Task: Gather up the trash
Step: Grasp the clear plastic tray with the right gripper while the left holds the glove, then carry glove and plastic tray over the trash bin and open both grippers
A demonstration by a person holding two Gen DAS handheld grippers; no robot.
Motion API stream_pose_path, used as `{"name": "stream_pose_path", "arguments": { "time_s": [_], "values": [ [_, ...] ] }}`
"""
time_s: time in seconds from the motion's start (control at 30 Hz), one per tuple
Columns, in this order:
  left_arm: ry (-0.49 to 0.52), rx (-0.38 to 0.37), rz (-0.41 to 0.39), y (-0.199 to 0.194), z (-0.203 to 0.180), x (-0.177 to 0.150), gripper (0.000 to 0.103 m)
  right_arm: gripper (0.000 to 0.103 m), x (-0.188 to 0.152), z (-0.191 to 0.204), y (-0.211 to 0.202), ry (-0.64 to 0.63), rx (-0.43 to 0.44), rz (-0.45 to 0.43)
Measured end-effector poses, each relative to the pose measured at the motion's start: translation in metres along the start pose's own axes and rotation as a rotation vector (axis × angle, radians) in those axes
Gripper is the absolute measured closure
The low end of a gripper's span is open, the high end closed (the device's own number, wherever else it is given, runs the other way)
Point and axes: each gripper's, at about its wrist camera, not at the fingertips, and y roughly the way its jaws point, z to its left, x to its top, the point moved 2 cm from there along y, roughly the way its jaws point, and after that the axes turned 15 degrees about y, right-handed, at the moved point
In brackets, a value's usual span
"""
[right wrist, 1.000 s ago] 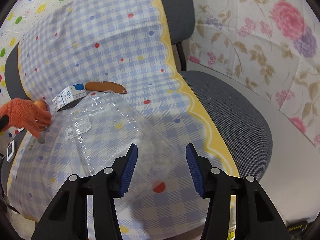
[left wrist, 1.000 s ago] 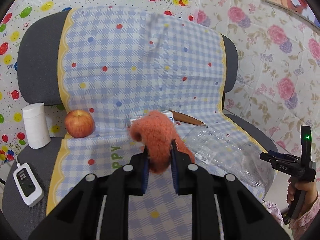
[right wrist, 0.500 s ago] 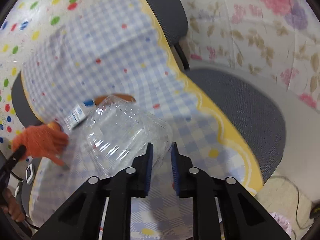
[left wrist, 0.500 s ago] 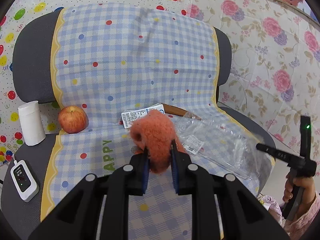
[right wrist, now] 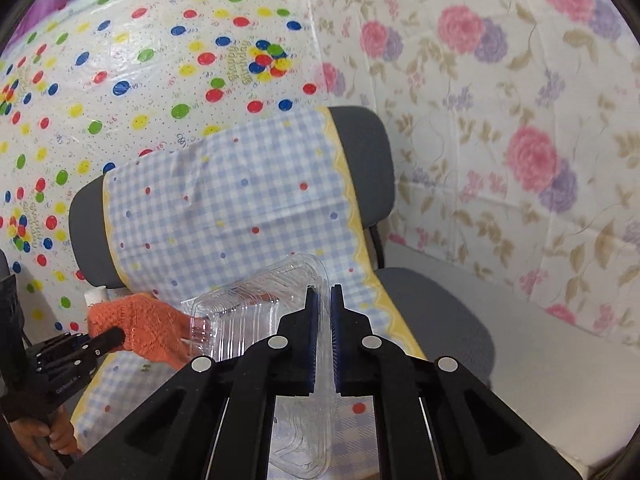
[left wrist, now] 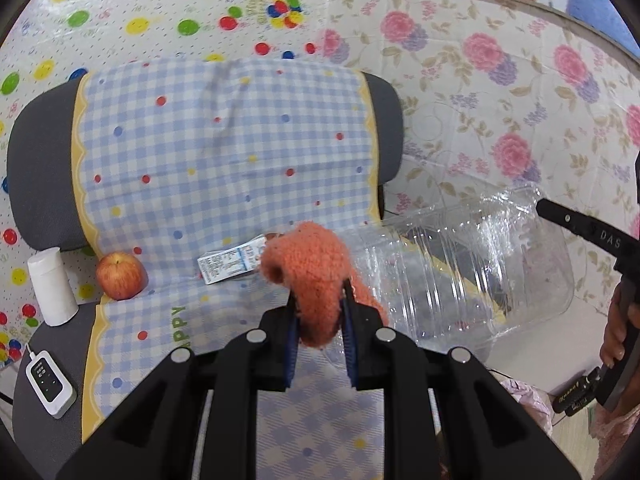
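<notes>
My left gripper (left wrist: 319, 312) is shut on an orange knitted glove (left wrist: 310, 264) and holds it above the chair seat; the glove also shows in the right wrist view (right wrist: 140, 330). My right gripper (right wrist: 324, 300) is shut on the rim of a clear plastic clamshell container (right wrist: 248, 316) and holds it lifted off the seat. The container shows in the left wrist view (left wrist: 460, 276) to the right of the glove. A small white and blue carton (left wrist: 230, 264) lies on the checked cloth (left wrist: 224, 152) behind the glove.
A red apple (left wrist: 120, 276), a white cylinder (left wrist: 52, 288) and a white remote-like device (left wrist: 50, 384) sit at the chair's left side. The grey chair (right wrist: 436, 320) stands against floral and balloon-print wall coverings.
My right gripper closed on the clear container and lifted it off the seat. My left gripper pulled back and up, still holding the glove.
</notes>
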Motion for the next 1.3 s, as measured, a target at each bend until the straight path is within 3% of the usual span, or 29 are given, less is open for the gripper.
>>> {"name": "stream_pose_path", "arguments": {
  "time_s": [0.23, 0.53, 0.83, 1.03, 1.2, 1.3],
  "values": [
    [0.056, -0.065, -0.028, -0.014, -0.036, 0.007, 0.086, 0.096, 0.002, -0.021, -0.054, -0.077, -0.18, -0.061],
    [0.176, -0.281, -0.052, -0.012, -0.129, 0.006, 0.086, 0.096, -0.023, -0.064, -0.12, -0.121, -0.409, -0.088],
    [0.31, -0.467, -0.025, 0.0, -0.22, -0.01, 0.086, 0.095, -0.056, -0.121, -0.166, -0.137, -0.666, -0.038],
    [0.371, -0.556, 0.016, 0.011, -0.266, -0.026, 0.086, 0.095, -0.077, -0.152, -0.176, -0.108, -0.736, 0.022],
    [0.408, -0.581, 0.047, 0.021, -0.288, -0.033, 0.082, 0.09, -0.089, -0.166, -0.167, -0.085, -0.724, 0.078],
    [0.393, -0.581, 0.079, 0.033, -0.292, -0.033, 0.063, 0.088, -0.097, -0.171, -0.148, -0.067, -0.68, 0.118]
  ]
}}
